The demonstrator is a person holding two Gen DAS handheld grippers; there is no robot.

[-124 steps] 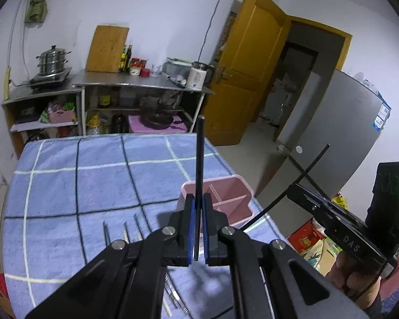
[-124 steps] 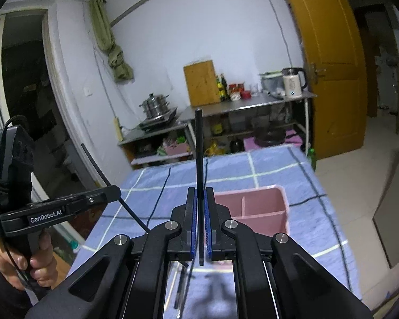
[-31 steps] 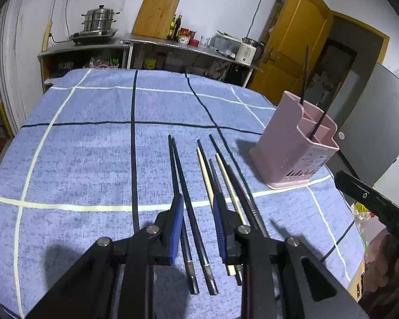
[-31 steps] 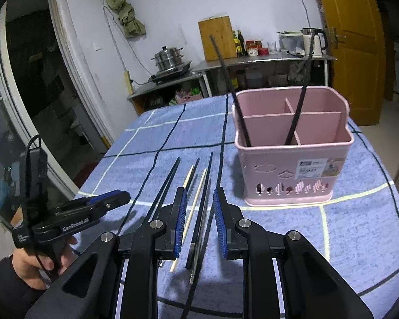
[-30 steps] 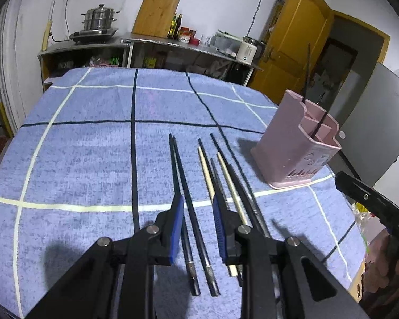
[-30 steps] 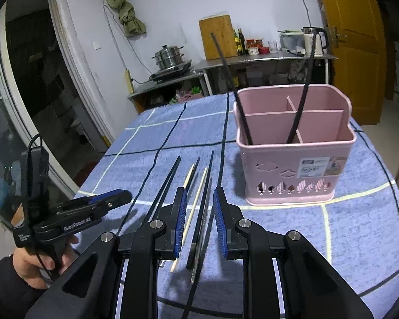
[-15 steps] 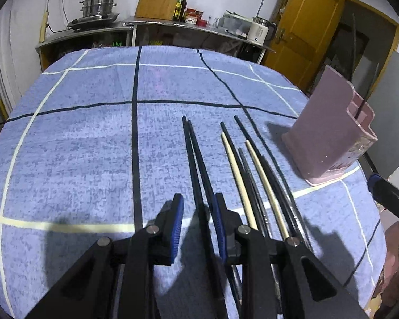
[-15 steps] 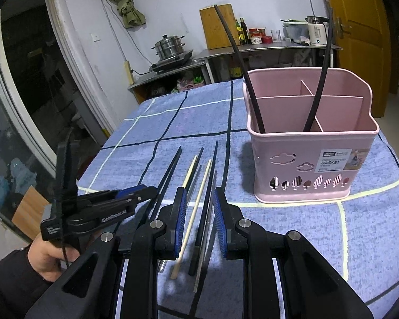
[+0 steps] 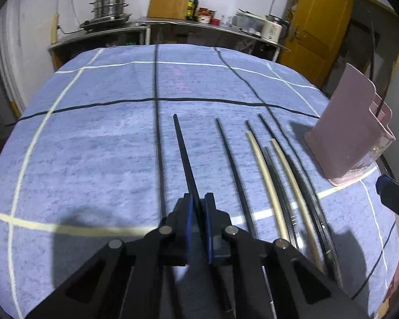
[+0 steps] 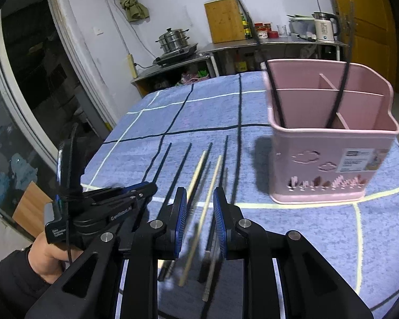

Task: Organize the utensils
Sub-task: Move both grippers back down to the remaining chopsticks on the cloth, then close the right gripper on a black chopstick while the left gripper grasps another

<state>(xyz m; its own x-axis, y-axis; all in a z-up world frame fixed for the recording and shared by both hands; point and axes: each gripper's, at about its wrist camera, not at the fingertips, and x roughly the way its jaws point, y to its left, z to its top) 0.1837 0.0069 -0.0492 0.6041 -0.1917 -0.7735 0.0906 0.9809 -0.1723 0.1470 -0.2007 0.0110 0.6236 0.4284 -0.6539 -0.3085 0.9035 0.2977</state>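
Black, stiff, light and slippery, the chopstick (image 9: 185,156) on the bench (image 9: 93,138) sits pinched near its thick end in the just-closed left gripper (image 9: 198,207); right gripper (image 10: 199,210) hovers part-open, empty.

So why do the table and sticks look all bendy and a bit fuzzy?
Both views use a fisheye lens: in the left wrist view the tablecloth bulges round and the chopsticks curve. In the right wrist view the pink basket and nearest chopsticks are slightly smeared.
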